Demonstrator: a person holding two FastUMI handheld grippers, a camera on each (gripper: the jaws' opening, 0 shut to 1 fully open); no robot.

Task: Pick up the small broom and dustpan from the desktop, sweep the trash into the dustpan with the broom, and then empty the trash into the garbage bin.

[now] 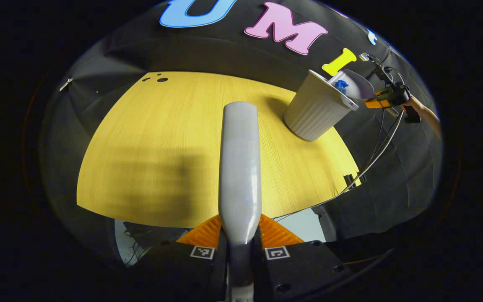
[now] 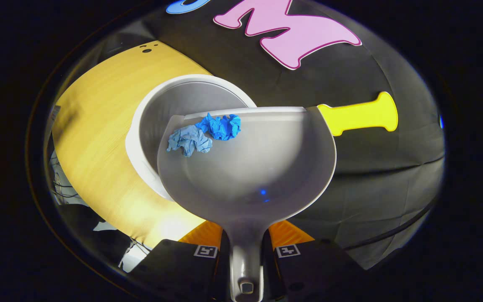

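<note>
Your right hand-held gripper (image 2: pixel 245 247) pinches the dustpan (image 2: pixel 250 167) handle, tilting it over the garbage bin (image 2: pixel 141 126) on the worktop (image 1: pixel 162 147) with two blue paper wads (image 2: pixel 208 132) at its lip, while your left hand-held gripper (image 1: pixel 240 241) clamps the broom (image 1: pixel 240 167).

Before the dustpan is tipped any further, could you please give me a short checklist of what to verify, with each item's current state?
1. Right gripper shut on the dustpan handle: ok.
2. Dustpan's front lip over the garbage bin opening: ok.
3. Both crumpled blue paper pieces at the lip, not yet in the bin: ok.
4. Bin upright on the desktop: ok.
5. Left gripper shut on the broom, held away from the bin: ok.
6. Bin's inside free: cannot tell.
</note>
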